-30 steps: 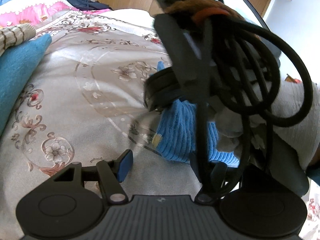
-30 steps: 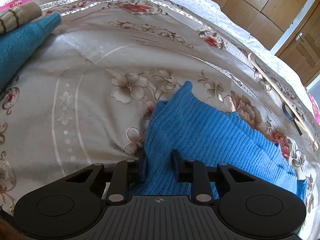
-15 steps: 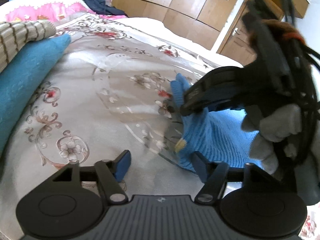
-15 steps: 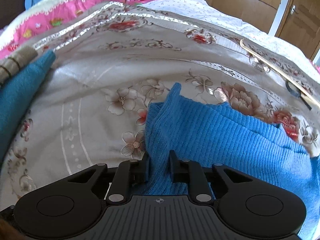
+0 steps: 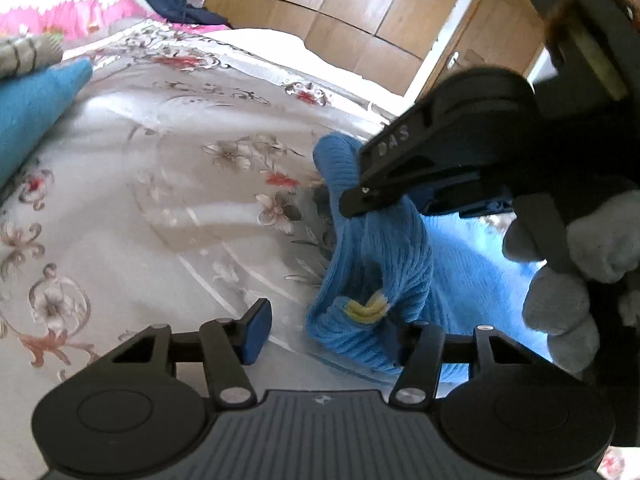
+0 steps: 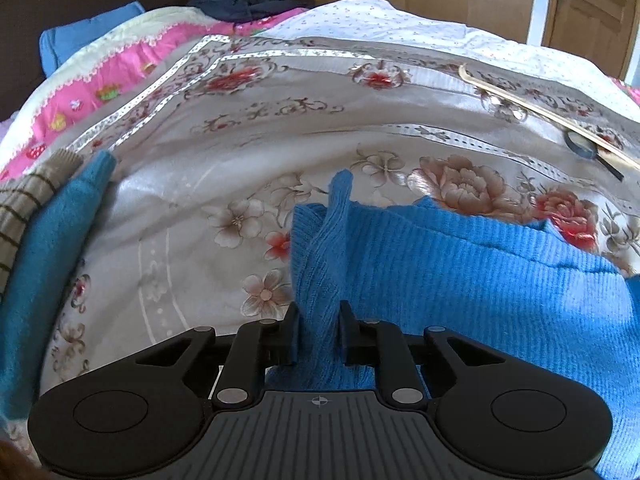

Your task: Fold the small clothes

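A bright blue knit sweater [image 6: 480,280] lies on the flowered bedspread [image 6: 240,152]. My right gripper [image 6: 319,332] is shut on a raised fold of its edge, and the fold stands up between the pads. In the left wrist view the right gripper [image 5: 354,202] hangs at the upper right in a grey gloved hand [image 5: 560,280], holding the sweater [image 5: 380,248] lifted. My left gripper [image 5: 326,330] is low in front, its jaws closing. The sweater's hem with a yellow tag [image 5: 366,308] lies against the right finger. The left pad [image 5: 256,330] stands clear of the cloth.
A folded teal garment [image 6: 48,260] with a striped beige knit [image 6: 24,208] on it lies at the left. A pink quilt [image 6: 100,80] and dark clothes [image 6: 248,0] are at the back. A wooden stick [image 6: 540,108] lies at the right. Wooden wardrobes [image 5: 340,12] stand behind.
My right gripper closed on the sweater's edge, then rose and rolled, pulling the fold up. The left gripper's jaws widened, then narrowed beside the hem.
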`<state>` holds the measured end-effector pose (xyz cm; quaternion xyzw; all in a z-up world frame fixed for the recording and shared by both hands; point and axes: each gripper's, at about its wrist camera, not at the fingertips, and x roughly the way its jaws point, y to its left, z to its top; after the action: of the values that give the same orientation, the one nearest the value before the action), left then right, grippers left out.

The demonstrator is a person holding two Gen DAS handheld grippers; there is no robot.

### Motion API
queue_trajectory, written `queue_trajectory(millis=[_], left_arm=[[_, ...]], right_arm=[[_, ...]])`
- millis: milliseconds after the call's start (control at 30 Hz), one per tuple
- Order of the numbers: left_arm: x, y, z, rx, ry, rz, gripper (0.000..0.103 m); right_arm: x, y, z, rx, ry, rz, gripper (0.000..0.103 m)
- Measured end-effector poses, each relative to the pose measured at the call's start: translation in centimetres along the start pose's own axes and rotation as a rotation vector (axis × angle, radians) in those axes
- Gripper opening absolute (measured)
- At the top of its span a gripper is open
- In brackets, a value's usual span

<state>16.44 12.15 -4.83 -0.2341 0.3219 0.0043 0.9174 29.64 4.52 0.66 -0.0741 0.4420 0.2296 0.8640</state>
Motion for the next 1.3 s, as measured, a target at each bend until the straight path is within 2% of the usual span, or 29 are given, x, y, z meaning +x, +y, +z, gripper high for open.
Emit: queue_trajectory(millis=[167, 400, 500, 567, 633, 667, 733, 767, 1067, 1300], left_arm=[[-0.6, 2.0, 0.0, -0.111, 0.004, -0.070, 0.074], [-0.6, 1.0, -0.4, -0.069, -0.021, -0.079, 0.093], [-0.5, 0.5, -0.6, -0.038, -0.029, -0.052, 0.094], [-0.4, 0.3, -0.6, -0.017, -0.039, -0.044, 0.086], [-0.1, 0.7, -0.5, -0.023, -0.026, -0.063, 0.060], [0.1, 1.0, -0.4, -0.037, -0.016, -0.075, 0.054], [0.4, 1.5, -0.3, -0.063, -0.001, -0.094, 0.036], [0.5, 1.6, -0.2, -0.066, 0.007, -0.101, 0.033], [-1.5, -2.4, 0.2, 0.037, -0.047, -0.146, 0.030], [-0.9, -9.7, 0.3, 0.155, -0.034, -0.242, 0.029]], right_arm=[[0.2, 0.5, 0.4, -0.024, 0.016, -0.023, 0.017], [-0.6, 0.1, 0.9, -0.006, 0.008, -0.020, 0.017], [-0.7, 0.0, 0.9, -0.008, 0.007, -0.018, 0.017], [-0.9, 0.0, 0.7, -0.003, 0.004, -0.011, 0.017], [-1.0, -0.3, 0.5, 0.008, 0.000, -0.002, 0.017], [-1.1, -0.5, 0.4, 0.014, -0.001, 0.001, 0.017], [-1.5, -0.9, 0.2, 0.025, -0.008, 0.009, 0.017], [-1.6, -1.2, 0.2, 0.030, -0.012, 0.014, 0.017], [-4.8, -5.6, -0.4, 0.115, -0.083, 0.059, 0.017], [-7.8, -11.9, -1.4, 0.201, -0.134, 0.050, 0.016]])
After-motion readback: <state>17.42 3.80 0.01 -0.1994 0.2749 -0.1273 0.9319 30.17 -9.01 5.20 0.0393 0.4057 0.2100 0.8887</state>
